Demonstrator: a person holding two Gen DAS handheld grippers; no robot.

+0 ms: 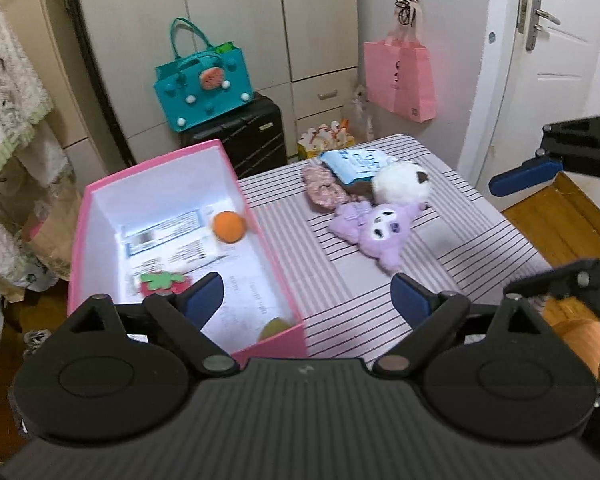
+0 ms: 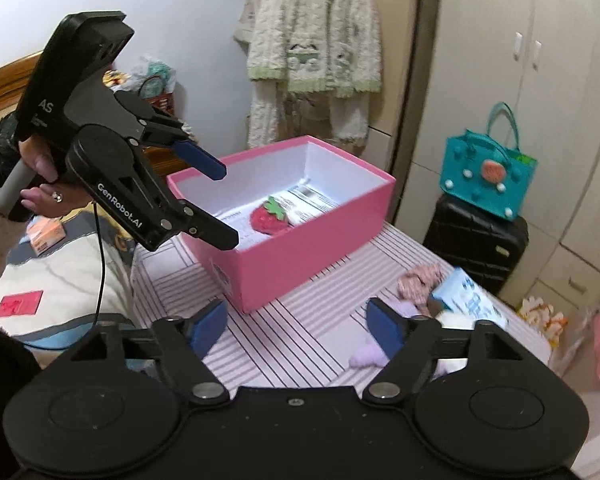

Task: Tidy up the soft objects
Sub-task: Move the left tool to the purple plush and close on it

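The pink box sits open on the striped table, and in it lie an orange ball, a red strawberry toy with a green leaf, and something yellowish-green at the near corner, all on printed paper. Well apart from the box, a purple plush, a white plush, a pink patterned fabric piece and a blue-and-white packet lie bunched together, touching.

My left gripper hangs over the box's near wall, its 2 jaws spread wide with nothing between them. My right gripper is also spread wide and empty, above the stripes beside the purple plush.

Behind stand a black suitcase carrying a teal bag, and a pink bag hanging by the door.
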